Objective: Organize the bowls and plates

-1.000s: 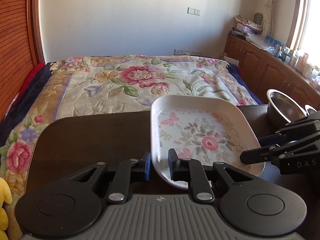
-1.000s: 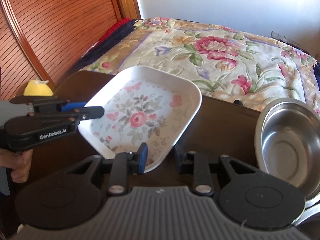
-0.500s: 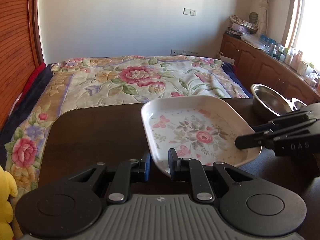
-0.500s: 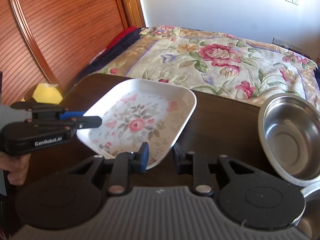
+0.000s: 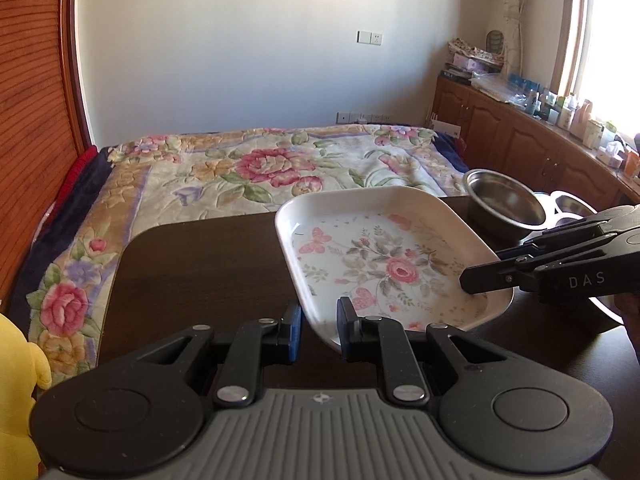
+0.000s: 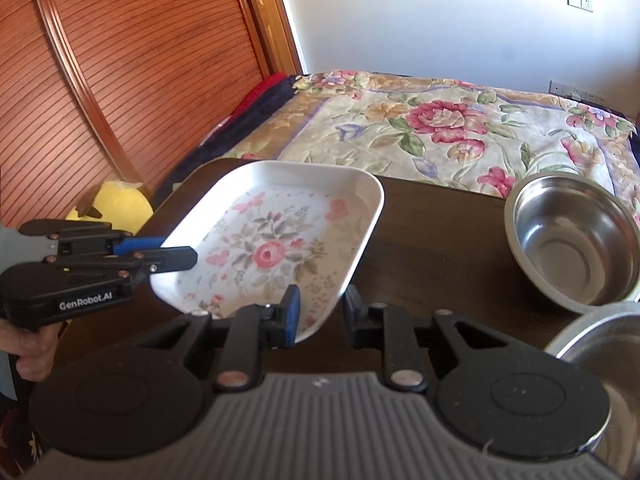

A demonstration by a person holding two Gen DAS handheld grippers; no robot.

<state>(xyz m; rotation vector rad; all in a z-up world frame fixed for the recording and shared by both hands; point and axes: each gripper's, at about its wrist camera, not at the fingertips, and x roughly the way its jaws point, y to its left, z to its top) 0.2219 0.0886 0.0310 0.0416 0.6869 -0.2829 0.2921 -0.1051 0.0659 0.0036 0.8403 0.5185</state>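
Plate [image 5: 384,264] both views; hand [image 6: 30,354] right view only.

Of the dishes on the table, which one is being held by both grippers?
The flowered white plate, clamped at its rim by the left gripper and right gripper. The steel bowls beside it are untouched.

Bright daylight from blown-out window [image 5: 600,52], sheen on steel bowl [image 6: 576,240], sharp focus, fisheye-bent edges

We see a bed [image 5: 260,168] with a floral cover below a white wall [image 5: 248,40]. At right, wooden cabinets [image 5: 516,136] stand under a bright window [image 5: 608,40]; a slatted wooden panel [image 5: 32,100] fills the left.
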